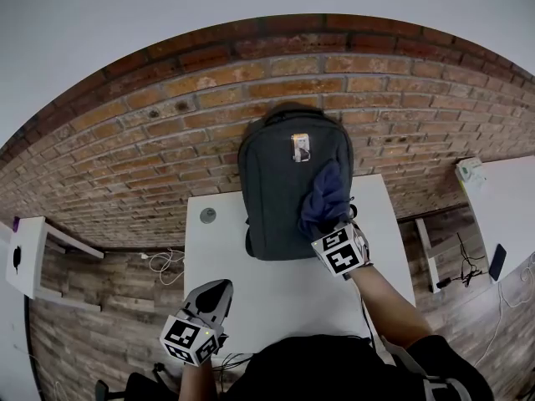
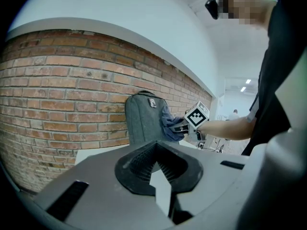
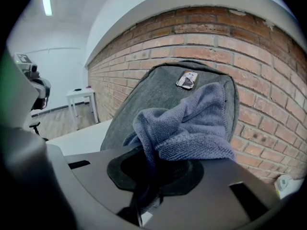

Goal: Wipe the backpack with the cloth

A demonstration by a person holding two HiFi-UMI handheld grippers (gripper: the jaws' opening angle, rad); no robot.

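1. Fingers of the right gripper [image 3: 152, 169] closed tight on a bunch of the blue-grey cloth [image 3: 187, 123], with the rest of it spilling up and forward out of them in loose folds.
2. Pressing this cloth on the front face of the dark grey backpack [image 1: 272, 190], on its right half, just under the small label [image 1: 300, 146].
3. Backpack standing upright at the far edge of the white table [image 1: 284, 291], close against the brick wall [image 1: 150, 132].
4. Marker cube [image 1: 339, 251] of the right gripper just beside the lower right corner of the backpack, above the table top.
5. Fingers of the left gripper [image 2: 156, 162] brought together at the tips, with nothing between them.
6. Held low over the near left part of the table, well apart from the backpack and pointing roughly toward it.
7. Beside the table, on the wooden floor [image 1: 100, 307]: some loose cables [image 1: 163, 261] at the left.
8. Further to the right, part of a second white table [image 1: 510, 207] with one small object near its far corner, too small to tell what it is.
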